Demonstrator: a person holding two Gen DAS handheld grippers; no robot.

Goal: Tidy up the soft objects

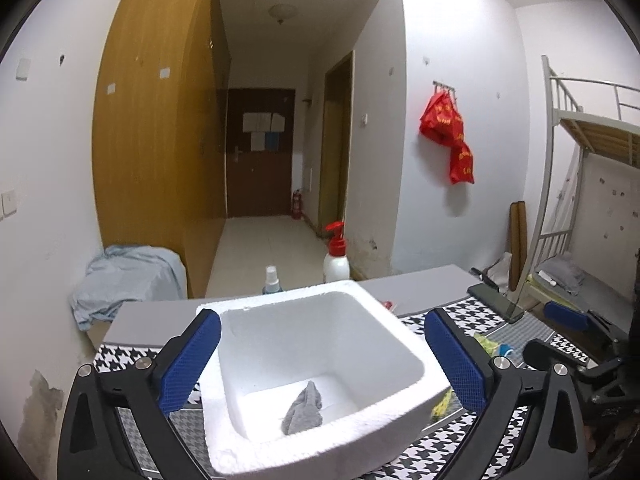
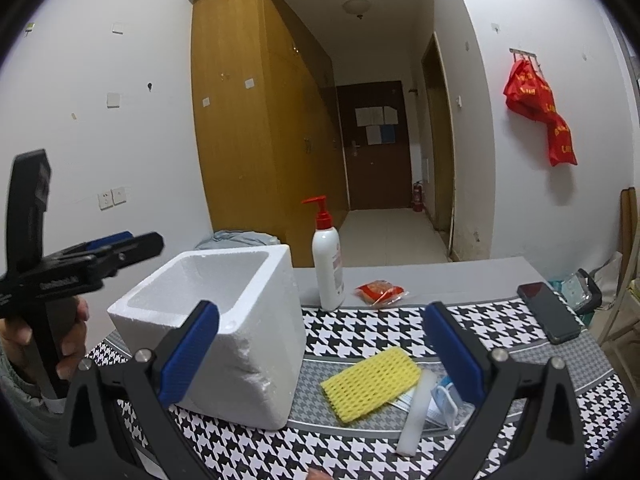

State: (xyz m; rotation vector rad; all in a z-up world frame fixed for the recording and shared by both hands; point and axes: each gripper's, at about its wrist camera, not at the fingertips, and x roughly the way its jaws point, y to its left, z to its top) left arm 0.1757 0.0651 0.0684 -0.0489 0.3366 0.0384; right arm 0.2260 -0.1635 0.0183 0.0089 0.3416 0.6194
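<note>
Now both grippers' fingers stand apart; the right gripper should close gently across the yellow foam net, then lift it into the foam box.

The foam box looks matt white, grainy and chipped at its edges. A soft grey cloth lies wrinkled inside. The yellow foam net has an open mesh. The phone is glossy black, the pump bottle smooth plastic.

Left wrist: close above foam box, looking in. Right wrist: farther back, beside it; both face hallway.
</note>
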